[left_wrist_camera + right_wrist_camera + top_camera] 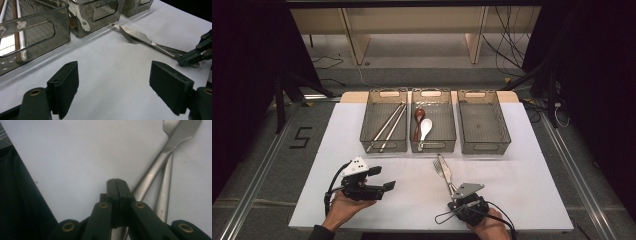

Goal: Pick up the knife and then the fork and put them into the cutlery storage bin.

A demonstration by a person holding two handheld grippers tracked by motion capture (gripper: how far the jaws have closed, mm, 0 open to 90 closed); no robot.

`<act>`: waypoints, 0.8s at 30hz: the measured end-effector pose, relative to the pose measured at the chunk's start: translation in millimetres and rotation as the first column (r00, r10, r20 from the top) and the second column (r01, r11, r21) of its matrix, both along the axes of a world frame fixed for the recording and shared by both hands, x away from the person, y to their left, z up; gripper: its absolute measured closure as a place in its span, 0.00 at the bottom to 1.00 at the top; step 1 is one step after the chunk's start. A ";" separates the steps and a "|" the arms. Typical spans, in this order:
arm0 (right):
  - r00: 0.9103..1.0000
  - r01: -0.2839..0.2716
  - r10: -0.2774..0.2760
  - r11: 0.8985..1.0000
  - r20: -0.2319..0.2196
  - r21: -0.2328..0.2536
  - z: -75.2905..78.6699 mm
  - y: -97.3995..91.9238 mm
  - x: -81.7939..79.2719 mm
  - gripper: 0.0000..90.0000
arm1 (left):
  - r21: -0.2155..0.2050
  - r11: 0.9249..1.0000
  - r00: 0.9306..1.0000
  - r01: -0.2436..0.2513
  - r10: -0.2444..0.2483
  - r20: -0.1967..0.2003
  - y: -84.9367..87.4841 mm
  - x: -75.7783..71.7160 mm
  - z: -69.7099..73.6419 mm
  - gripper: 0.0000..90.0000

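A steel knife (445, 169) and fork (438, 169) lie crossed on the white table top (522, 175), just in front of the middle basket. My right gripper (455, 192) sits at their handle ends, its jaws pressed flat together with nothing between them. In the right gripper view the right gripper (117, 182) is shut, and the knife handle (152, 172) and fork handle (165, 190) run past on its right. My left gripper (384, 178) rests at the front left, open and empty. In the left gripper view the left gripper (115, 75) has bare table between its pads, with the knife (140, 36) beyond.
Three clear baskets stand in a row at the back. The left basket (384, 93) holds chopsticks (387, 127). The middle basket (432, 93) holds a brown spoon (418, 117) and a white spoon (426, 127). The right basket (484, 146) has nothing in it.
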State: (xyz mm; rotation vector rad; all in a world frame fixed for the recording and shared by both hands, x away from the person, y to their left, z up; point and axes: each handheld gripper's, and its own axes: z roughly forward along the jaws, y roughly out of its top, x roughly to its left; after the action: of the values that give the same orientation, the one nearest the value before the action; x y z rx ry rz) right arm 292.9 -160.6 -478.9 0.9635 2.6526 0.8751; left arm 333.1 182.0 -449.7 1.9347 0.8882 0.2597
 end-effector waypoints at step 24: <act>0.995 0.095 -0.096 0.994 -0.012 -0.046 4.4 -47.3 14.8 1.00 | 0.008 1.000 1.000 -0.001 0.001 0.004 1.5 -1.0 -0.4 0.26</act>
State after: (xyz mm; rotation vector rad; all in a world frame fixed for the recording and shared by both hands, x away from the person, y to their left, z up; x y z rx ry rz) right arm 307.7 -207.9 -474.4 1.0796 2.6012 0.7870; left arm 332.2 183.5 -450.1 1.9403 0.8866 0.2679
